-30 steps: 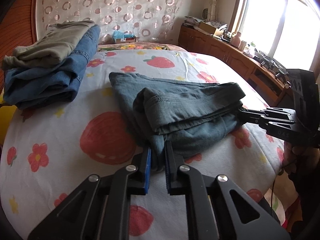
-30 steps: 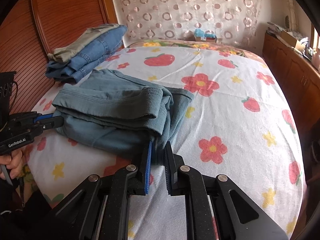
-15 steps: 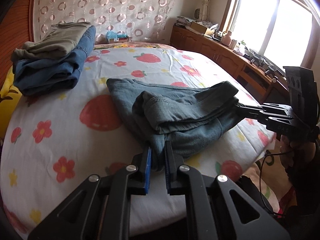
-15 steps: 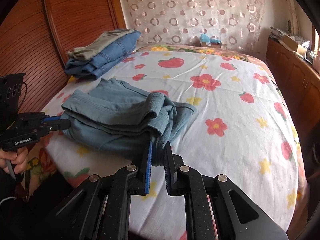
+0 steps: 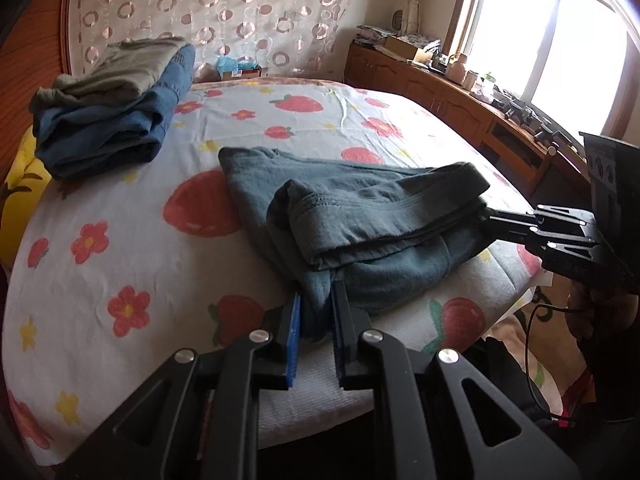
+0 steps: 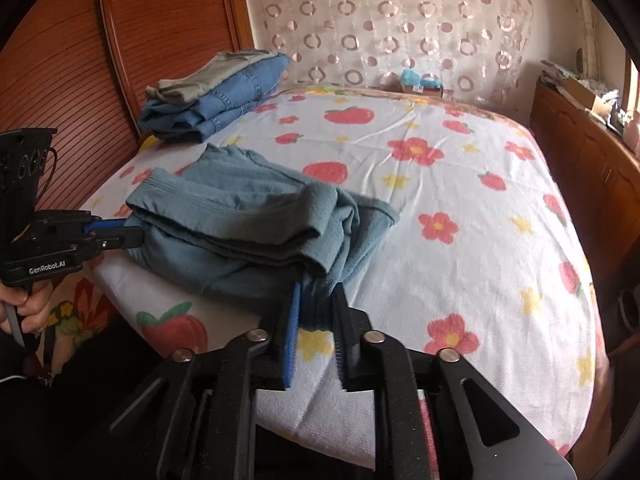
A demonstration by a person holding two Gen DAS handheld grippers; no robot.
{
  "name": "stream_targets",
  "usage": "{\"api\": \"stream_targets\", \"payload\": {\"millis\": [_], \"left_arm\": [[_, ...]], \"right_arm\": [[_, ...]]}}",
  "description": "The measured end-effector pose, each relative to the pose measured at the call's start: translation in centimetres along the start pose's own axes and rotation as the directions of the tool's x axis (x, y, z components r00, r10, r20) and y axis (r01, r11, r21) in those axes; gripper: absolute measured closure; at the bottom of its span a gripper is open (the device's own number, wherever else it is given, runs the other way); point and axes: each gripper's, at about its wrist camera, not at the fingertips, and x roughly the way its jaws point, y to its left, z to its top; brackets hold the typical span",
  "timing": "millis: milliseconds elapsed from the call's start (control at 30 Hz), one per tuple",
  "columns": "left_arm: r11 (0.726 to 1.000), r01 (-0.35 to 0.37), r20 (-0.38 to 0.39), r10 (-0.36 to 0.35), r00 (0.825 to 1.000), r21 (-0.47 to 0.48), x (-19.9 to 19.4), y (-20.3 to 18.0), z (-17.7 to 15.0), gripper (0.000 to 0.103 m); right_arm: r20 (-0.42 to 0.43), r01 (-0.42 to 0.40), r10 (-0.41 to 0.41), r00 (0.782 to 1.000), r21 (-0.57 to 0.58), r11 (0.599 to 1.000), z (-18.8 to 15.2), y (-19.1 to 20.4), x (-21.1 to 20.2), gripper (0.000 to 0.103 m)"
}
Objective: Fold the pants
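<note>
While both hand-held grippers' jaws open around the pants [image 5: 360, 216], seemingly gripping, folded jeans [image 5: 108, 128] lie beyond.

Daylight floods in through the window [image 5: 560, 32] at the upper right of the left wrist view, where the panes blow out to pure white glare. The bed [image 5: 120, 248] is evenly lit, its sheet bright, with soft shadows under the folded grey-blue pants [image 5: 360, 216]. In the right wrist view the light is flatter and the wooden headboard [image 6: 168, 32] is dimmer. Both fisheye pictures bend straight lines near the rim and darken to black corners. The near fabric in the right wrist view is slightly blurred.
</note>
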Motion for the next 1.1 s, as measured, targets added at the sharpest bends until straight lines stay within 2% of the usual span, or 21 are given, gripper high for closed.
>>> {"api": "stream_targets", "payload": {"millis": [100,300,467,633,800,1100], "left_arm": [[1.0,0.0,0.008,0.0,1.0,-0.003,-0.3,0.1,0.2,0.09],[1.0,-0.004,-0.001,0.004,1.0,-0.002,0.0,0.4,0.4,0.09],[1.0,-0.004,0.014,0.004,1.0,0.01,-0.5,0.2,0.8,0.089],[1.0,-0.016,-0.029,0.016,0.999,0.013,0.4,0.4,0.9,0.089],[1.0,-0.014,-0.021,0.015,1.0,0.019,0.3,0.3,1.7,0.089],[1.0,-0.016,0.008,0.016,1.0,0.014,0.5,0.8,4.4,0.088]], "right_arm": [[0.009,-0.006,0.006,1.0,-0.012,1.0,0.3,0.2,-0.2,0.08],[-0.029,0.021,-0.023,0.999,-0.061,0.998,0.3,0.6,1.3,0.066],[-0.028,0.038,-0.04,0.999,-0.059,0.998,0.9,0.3,1.8,0.065],[-0.055,0.04,-0.044,0.998,-0.079,0.996,1.3,0.2,2.6,0.064],[-0.059,0.044,-0.05,0.997,-0.103,0.994,2.2,0.2,3.3,0.064],[0.019,0.098,-0.097,0.995,-0.086,0.991,6.6,-1.3,3.2,0.064]]}}
